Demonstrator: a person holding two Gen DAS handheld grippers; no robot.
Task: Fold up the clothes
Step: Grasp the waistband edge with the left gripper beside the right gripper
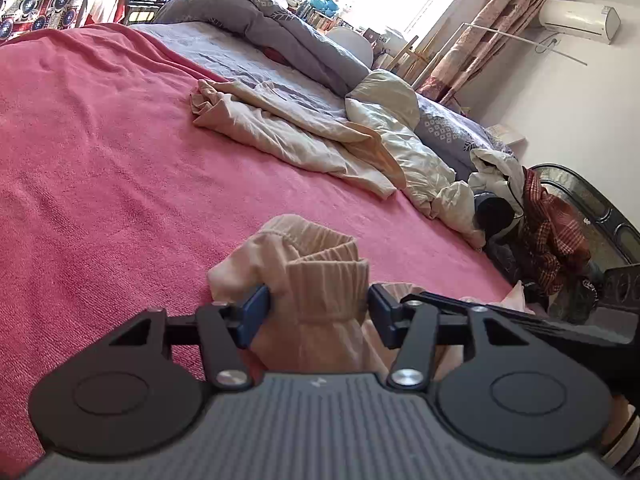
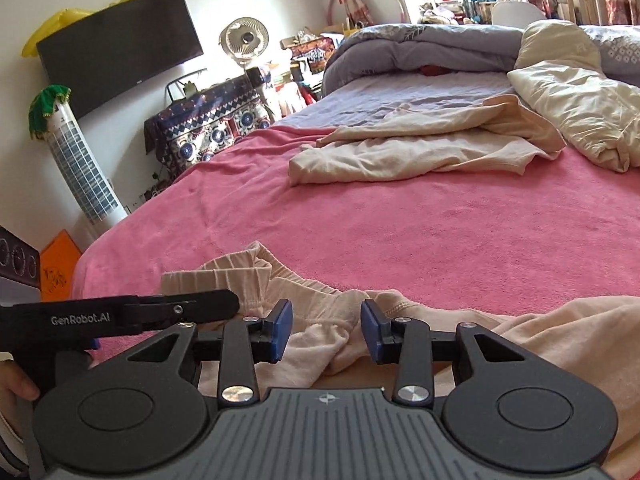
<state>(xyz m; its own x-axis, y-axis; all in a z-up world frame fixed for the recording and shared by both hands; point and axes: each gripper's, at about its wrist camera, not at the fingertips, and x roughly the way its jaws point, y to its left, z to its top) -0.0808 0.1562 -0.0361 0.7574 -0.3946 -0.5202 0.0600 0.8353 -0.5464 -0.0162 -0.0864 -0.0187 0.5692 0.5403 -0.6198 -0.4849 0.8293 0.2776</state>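
A peach garment with a ribbed elastic waistband [image 1: 320, 264] lies at the near edge of the pink blanket [image 1: 100, 168]. My left gripper [image 1: 318, 312] is shut on a bunch of that waistband, which stands up between the blue pads. In the right wrist view the same garment [image 2: 240, 276] spreads under both tools. My right gripper [image 2: 326, 330] is shut on a creased fold of it just below the waistband. The left gripper [image 2: 232, 304] reaches in from the left beside it, with a hand [image 2: 16, 384] on its handle. The right gripper's black arm [image 1: 480, 308] crosses the left wrist view.
A crumpled beige garment [image 2: 420, 148] lies farther up the bed, next to a cream quilt [image 2: 580, 92] and a grey duvet [image 2: 420, 48]. A tower fan [image 2: 80, 168] and wall TV [image 2: 120, 48] stand left of the bed. Checked clothes [image 1: 552, 240] hang over a dark bed end.
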